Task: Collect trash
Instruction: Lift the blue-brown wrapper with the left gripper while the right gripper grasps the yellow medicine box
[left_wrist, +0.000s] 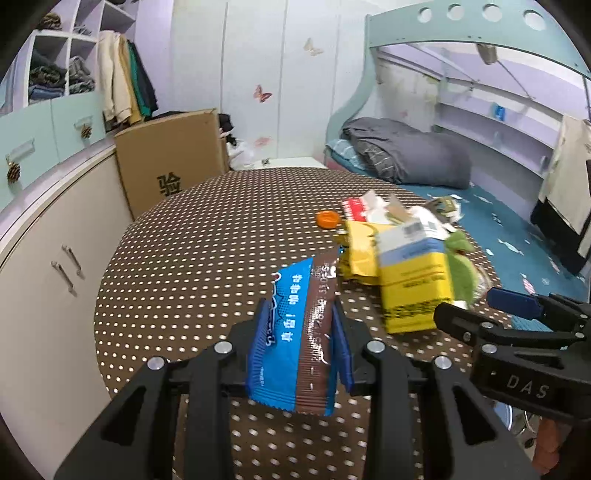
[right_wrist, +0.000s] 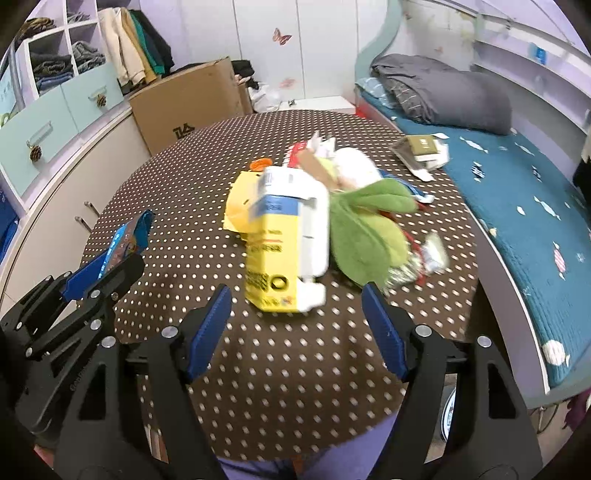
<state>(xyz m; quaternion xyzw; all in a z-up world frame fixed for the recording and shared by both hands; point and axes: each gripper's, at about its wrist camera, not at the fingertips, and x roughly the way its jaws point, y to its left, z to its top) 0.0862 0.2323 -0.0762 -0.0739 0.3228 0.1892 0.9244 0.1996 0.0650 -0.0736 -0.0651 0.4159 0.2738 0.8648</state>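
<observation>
left gripper (left_wrist: 301, 317) clamped on one blue-brown wrapper (left_wrist: 295, 332), right gripper (right_wrist: 295, 299) wide open and empty, one yellow carton (right_wrist: 284, 254) mid-table (right_wrist: 184, 166), one orange cap (left_wrist: 327, 218) toward far edge.

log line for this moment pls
left gripper: shut on blue wrapper | right gripper: open, before yellow carton | table: trash pile remains

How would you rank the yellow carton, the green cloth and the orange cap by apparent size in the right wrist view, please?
1. Yellow carton and green cloth: they look alike, and blur leaves it unsure.
2. Orange cap: plainly smallest, partly hidden and farther off.
</observation>
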